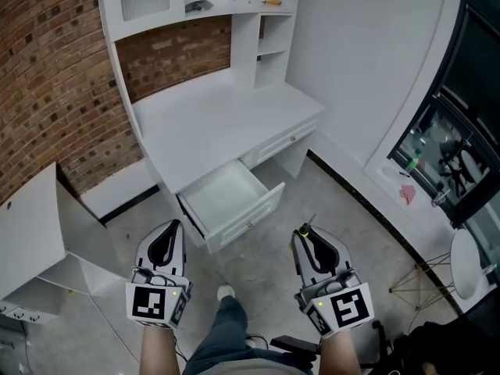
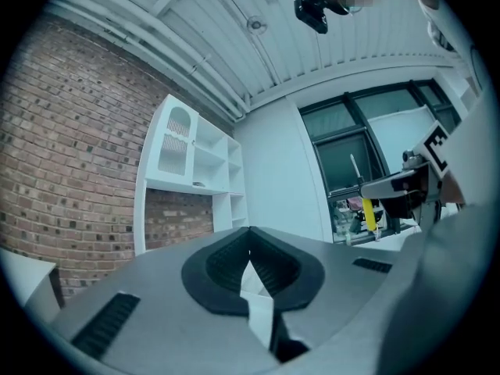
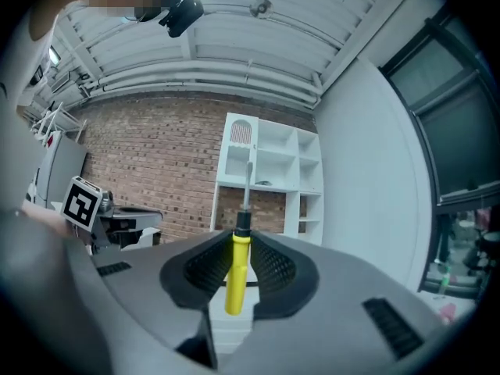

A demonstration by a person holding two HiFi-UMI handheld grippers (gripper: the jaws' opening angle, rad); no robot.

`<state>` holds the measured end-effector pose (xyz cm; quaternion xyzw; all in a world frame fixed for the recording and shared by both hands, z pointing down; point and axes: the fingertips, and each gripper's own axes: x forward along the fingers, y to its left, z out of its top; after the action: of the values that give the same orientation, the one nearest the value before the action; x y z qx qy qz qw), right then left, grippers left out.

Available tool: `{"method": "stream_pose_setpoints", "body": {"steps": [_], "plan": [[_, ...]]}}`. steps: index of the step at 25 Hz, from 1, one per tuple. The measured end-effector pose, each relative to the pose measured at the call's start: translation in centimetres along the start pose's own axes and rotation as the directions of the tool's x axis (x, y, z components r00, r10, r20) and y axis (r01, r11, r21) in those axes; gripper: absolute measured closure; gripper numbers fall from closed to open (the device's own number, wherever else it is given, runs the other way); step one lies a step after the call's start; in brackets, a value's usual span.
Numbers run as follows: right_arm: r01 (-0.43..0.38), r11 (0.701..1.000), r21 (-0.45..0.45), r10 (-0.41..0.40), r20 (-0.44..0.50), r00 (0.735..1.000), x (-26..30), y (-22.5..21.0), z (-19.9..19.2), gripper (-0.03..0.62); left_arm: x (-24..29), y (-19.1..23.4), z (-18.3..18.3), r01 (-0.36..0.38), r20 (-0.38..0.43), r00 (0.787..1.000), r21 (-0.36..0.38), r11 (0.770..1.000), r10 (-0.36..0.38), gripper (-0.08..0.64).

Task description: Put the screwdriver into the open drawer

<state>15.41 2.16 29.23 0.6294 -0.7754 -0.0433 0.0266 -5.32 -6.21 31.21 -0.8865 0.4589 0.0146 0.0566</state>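
The screwdriver (image 3: pixel 237 272) has a yellow handle, a black collar and a thin metal shaft that points up and away. My right gripper (image 3: pixel 239 241) is shut on its handle. In the head view that gripper (image 1: pixel 304 233) hovers over the floor, right of and nearer than the open drawer (image 1: pixel 266 201); the screwdriver's tip (image 1: pixel 307 226) pokes out ahead of it. The drawer is white, pulled out of the white desk (image 1: pixel 211 119), and looks empty. My left gripper (image 1: pixel 172 229) hangs left of the drawer's front, jaws shut with nothing between them (image 2: pixel 249 244).
The desk carries a white hutch (image 1: pixel 258 45) against a brick wall; a small orange item (image 1: pixel 271 2) and a grey one (image 1: pixel 199 6) lie on its upper shelf. White panels (image 1: pixel 35 233) lean at the left. The person's leg and shoe (image 1: pixel 226 293) stand between the grippers.
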Motion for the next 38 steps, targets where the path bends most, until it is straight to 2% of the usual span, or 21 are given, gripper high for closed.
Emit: {"method": "stream_pose_setpoints", "body": {"steps": [6,14,19,23,27,33,35,38], "plan": [[-0.025,0.999,-0.029,0.025,-0.002,1.0,10.5,-2.1,0.2,0.515,7.3,6.7,-1.2,-0.054,0.008,0.998,-0.027,0.998,0.054,0.546],[-0.039,0.999,0.008,0.04,-0.075,0.996,22.1,-4.1,-2.2,0.515,15.7,12.7,-3.6,-0.058,-0.026,0.998,-0.052,0.997,0.057,0.546],[-0.069,0.997,0.047,0.075,-0.16,0.984,27.2,-3.7,-5.7,0.515,18.0,15.2,-5.6,-0.061,-0.064,0.996,-0.08,0.995,0.056,0.546],[-0.111,0.992,0.061,0.123,-0.277,0.953,30.3,-3.1,-11.1,0.515,18.8,15.7,-7.8,-0.062,-0.103,0.993,-0.099,0.993,0.051,0.546],[-0.157,0.985,0.07,0.172,-0.428,0.887,32.4,-2.1,-17.3,0.515,19.0,16.3,-10.7,-0.081,-0.162,0.985,-0.128,0.988,0.06,0.546],[-0.227,0.968,0.102,0.24,-0.632,0.737,34.4,-1.6,-26.2,0.515,19.8,16.8,-13.9,-0.122,-0.212,0.973,-0.158,0.98,0.087,0.546],[-0.26,0.958,0.124,0.273,-0.683,0.678,35.1,-1.2,-28.8,0.515,20.4,17.0,-14.4,-0.134,-0.221,0.97,-0.166,0.977,0.096,0.546],[-0.288,0.942,0.17,0.311,-0.765,0.564,35.8,-0.4,-32.7,0.515,21.3,17.2,-14.9,-0.147,-0.232,0.967,-0.165,0.975,0.107,0.546]]}}
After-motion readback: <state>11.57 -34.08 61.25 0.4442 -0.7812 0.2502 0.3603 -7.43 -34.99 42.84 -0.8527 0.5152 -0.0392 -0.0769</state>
